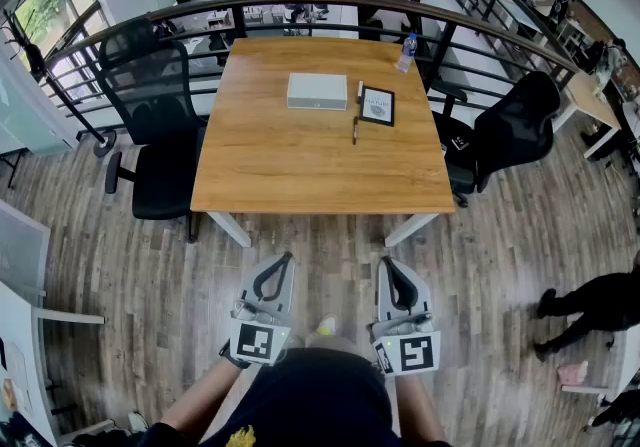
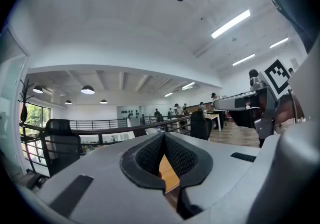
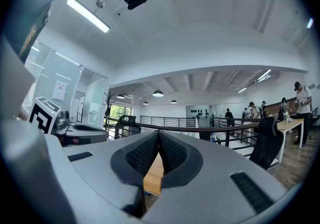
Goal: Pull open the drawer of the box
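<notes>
The box (image 1: 317,90) is a flat white case lying at the far middle of the wooden table (image 1: 300,175); no drawer front shows from here. My left gripper (image 1: 284,260) and right gripper (image 1: 387,263) are held side by side over the floor, well short of the table's near edge. Both point level toward the table. In the left gripper view the left gripper (image 2: 163,136) has its pads meeting at the tips with nothing between them. The right gripper (image 3: 158,133) looks the same in its own view, shut and holding nothing. The box is hidden in both gripper views.
A dark framed tablet (image 1: 377,106) and a pen (image 1: 355,128) lie right of the box, and a bottle (image 1: 406,52) stands at the far right corner. Black office chairs flank the table at the left (image 1: 160,125) and right (image 1: 500,140). A railing (image 1: 300,5) runs behind.
</notes>
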A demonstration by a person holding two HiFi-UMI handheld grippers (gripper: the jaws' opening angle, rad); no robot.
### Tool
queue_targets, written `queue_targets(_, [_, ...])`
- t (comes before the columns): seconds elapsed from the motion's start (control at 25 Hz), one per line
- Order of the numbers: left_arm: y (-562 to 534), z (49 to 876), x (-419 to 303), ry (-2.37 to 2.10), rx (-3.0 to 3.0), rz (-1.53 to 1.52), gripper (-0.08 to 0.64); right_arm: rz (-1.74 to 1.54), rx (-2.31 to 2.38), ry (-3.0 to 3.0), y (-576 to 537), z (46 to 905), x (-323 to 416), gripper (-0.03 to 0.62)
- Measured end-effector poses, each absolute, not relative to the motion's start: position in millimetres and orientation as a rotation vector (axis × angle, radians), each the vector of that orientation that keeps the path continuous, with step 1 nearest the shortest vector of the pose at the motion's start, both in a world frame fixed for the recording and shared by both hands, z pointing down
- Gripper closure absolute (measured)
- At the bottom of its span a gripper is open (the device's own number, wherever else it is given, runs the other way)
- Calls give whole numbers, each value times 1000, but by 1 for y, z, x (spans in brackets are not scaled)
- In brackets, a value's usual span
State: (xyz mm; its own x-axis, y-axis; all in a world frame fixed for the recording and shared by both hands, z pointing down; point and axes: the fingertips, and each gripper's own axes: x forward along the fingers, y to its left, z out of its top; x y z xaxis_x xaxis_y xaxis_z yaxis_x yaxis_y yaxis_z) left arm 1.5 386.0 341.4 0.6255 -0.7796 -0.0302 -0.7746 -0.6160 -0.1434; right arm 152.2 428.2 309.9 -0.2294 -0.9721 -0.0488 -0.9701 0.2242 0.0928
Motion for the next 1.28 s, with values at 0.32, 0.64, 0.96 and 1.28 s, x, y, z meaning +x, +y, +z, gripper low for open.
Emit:
queue_targets(0.32, [430, 350, -59, 1304, -2711, -97, 543, -133, 1889, -2433, 474, 315, 89, 597])
queue_targets(0.64, [455, 358, -104, 1349, -2727, -114, 543, -114, 1897, -2425, 488, 312, 58, 597])
queue_targets(0.96, [457, 353, -123, 1356, -2735, -83, 543, -116, 1924, -2377, 495, 308, 51, 597])
queue_targets(1.28, [437, 355, -116, 1309, -2747, -99, 543, -112, 1946, -2336, 481, 312, 60, 597])
